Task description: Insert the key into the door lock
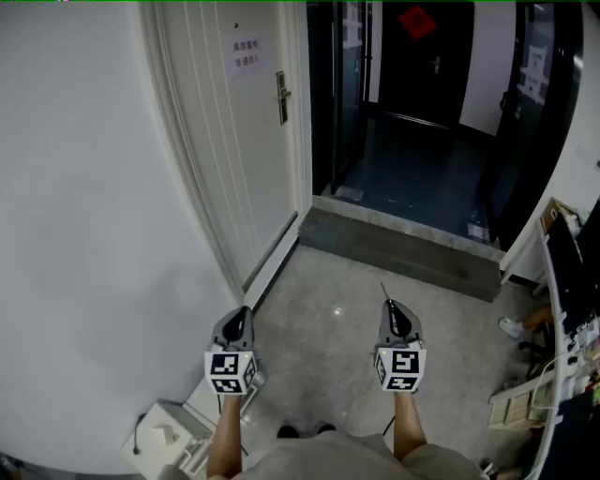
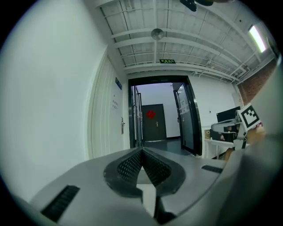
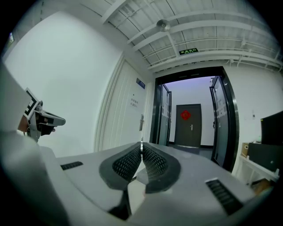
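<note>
The white door (image 1: 239,122) stands ahead on the left, with its brass lock and handle (image 1: 282,97) at its right edge; the lock (image 3: 142,122) is far off in the right gripper view too. My right gripper (image 1: 387,303) is shut on a thin metal key (image 1: 382,289), whose tip (image 3: 141,141) pokes out between the jaws. My left gripper (image 1: 244,310) is shut with nothing in it, its pads (image 2: 132,164) meeting at the tip. Both are held level, well short of the door.
A dark open doorway (image 1: 412,112) with glass doors lies right of the white door, behind a grey step (image 1: 403,251). A far dark door carries a red ornament (image 1: 417,21). A desk with clutter (image 1: 562,309) is at the right, a white box (image 1: 164,436) by my feet.
</note>
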{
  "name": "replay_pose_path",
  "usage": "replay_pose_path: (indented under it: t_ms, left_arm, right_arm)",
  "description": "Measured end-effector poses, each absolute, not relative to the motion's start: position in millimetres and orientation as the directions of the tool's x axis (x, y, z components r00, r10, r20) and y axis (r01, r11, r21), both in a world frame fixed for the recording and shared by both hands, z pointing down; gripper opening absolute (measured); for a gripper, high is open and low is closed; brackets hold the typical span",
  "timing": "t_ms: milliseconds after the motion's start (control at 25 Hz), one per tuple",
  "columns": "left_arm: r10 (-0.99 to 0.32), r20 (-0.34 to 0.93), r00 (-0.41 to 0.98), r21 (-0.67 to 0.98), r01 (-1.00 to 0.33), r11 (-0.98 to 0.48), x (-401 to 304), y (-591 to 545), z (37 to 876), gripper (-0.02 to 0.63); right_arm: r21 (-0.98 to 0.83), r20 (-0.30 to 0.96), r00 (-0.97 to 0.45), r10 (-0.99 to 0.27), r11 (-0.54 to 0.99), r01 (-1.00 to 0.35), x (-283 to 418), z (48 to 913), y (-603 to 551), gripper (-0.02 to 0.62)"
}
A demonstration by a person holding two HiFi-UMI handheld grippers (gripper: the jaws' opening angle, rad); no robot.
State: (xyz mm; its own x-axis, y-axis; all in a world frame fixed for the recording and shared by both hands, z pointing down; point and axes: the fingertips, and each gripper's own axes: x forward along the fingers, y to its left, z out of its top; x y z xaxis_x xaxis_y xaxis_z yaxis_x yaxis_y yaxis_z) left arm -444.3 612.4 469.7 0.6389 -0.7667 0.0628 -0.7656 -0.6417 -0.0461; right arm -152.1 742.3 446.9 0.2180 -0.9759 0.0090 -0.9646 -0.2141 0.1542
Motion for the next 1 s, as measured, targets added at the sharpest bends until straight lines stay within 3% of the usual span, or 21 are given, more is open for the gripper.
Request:
replay_pose_path:
  t_ms: [1000]
  left_arm:
    - [-0.76, 0.081, 0.645, -0.026, -0.761, -0.648, -356.7, 586.6, 496.7, 0.017]
  right_arm:
    - [0.17, 0.055, 0.145, -0.988, -0.134, -0.976, -88.5, 469.9, 701.1, 0.029]
